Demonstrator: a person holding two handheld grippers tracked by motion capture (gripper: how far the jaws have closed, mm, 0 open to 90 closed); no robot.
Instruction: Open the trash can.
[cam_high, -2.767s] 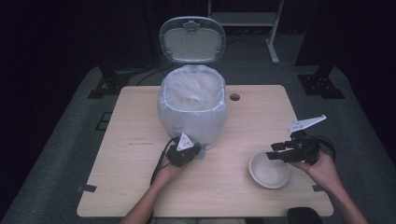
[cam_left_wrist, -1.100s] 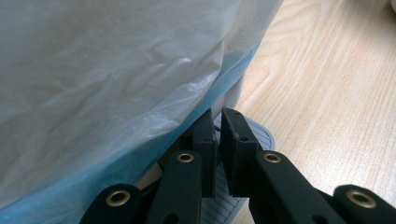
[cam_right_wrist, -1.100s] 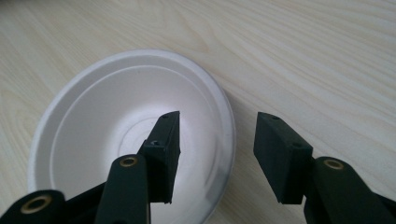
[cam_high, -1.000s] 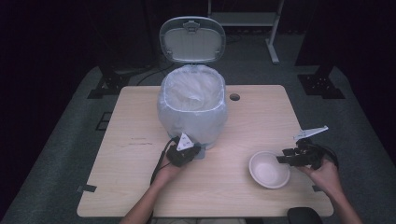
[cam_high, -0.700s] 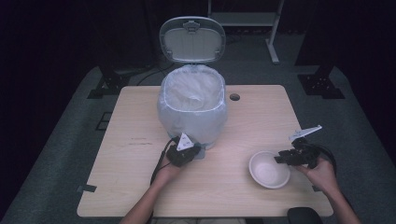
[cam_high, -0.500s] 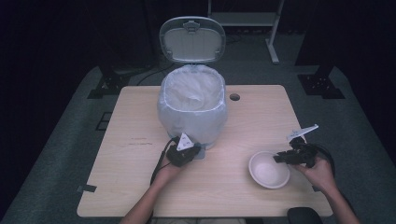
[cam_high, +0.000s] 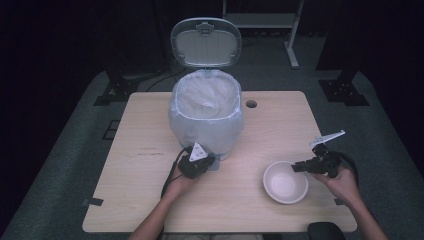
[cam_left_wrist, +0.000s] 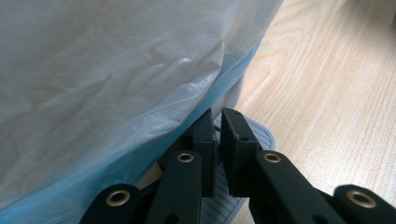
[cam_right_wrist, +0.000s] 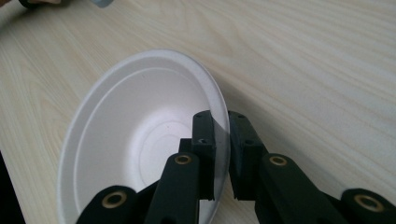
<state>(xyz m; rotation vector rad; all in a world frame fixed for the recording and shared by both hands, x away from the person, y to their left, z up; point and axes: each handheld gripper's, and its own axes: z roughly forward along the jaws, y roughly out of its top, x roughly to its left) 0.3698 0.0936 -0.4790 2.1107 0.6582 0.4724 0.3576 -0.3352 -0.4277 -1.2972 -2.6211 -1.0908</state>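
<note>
A wooden table (cam_high: 150, 200) carries a lined bin (cam_high: 206, 122) and a white bowl (cam_high: 285, 182).

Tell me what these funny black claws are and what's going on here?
A person sits at a light wooden table holding a black two-jaw grabbing tool in each hand. One picture looks down from above; the other two come from small cameras riding on each tool.

On the table stands a pedal bin lined with a thin clear plastic bag, its grey lid open. The left tool is shut and rests down on the bin's grey ribbed pedal.

Nearby lies a round white foam bowl. The right tool has just closed its jaws on the bowl's rim, one jaw inside and one outside.
</note>
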